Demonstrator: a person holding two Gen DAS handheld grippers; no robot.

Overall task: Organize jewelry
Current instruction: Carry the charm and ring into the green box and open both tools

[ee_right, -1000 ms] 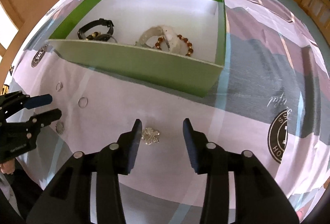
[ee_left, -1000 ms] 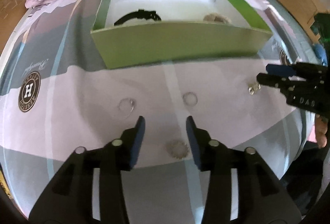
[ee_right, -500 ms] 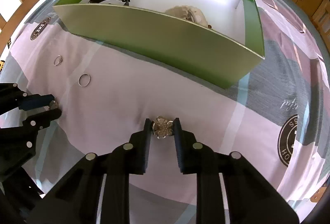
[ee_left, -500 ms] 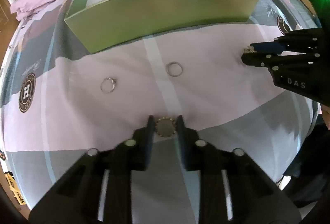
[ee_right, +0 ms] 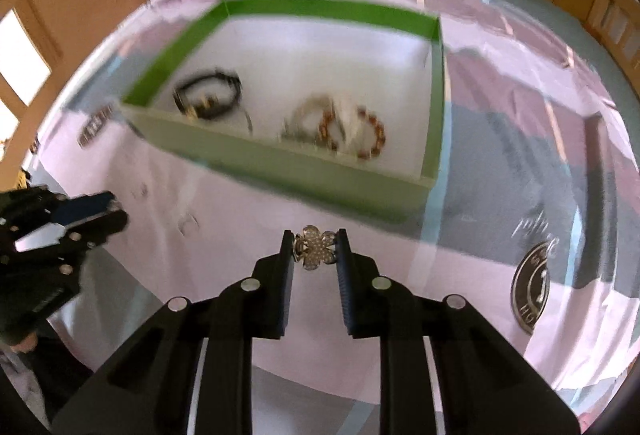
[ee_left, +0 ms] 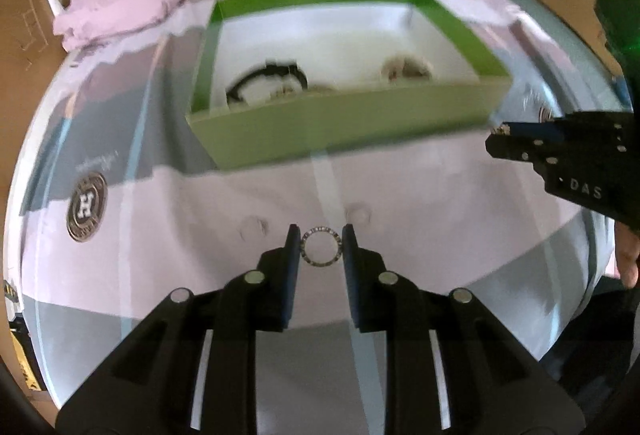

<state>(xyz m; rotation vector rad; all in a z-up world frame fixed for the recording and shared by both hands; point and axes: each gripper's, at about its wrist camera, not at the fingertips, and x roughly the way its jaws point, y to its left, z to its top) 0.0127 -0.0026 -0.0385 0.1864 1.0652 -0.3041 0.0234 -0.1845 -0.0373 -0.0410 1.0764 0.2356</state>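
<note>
Bright daylight, heavy fisheye warping, background smeared by motion blur.

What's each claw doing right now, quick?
Left gripper: closed on a studded ring.
Right gripper: closed on a flower-shaped brooch.

both wrist views close above bed (ee_left: 200,219), facing green box (ee_left: 344,127), shared by both

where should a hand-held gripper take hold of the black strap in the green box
Grip the black strap across one side of its band, coming straight down from above. It lies curled flat on the white floor of the green box, near the left wall, so a side approach is walled off. This is a judgement; the frame is blurred.
</note>
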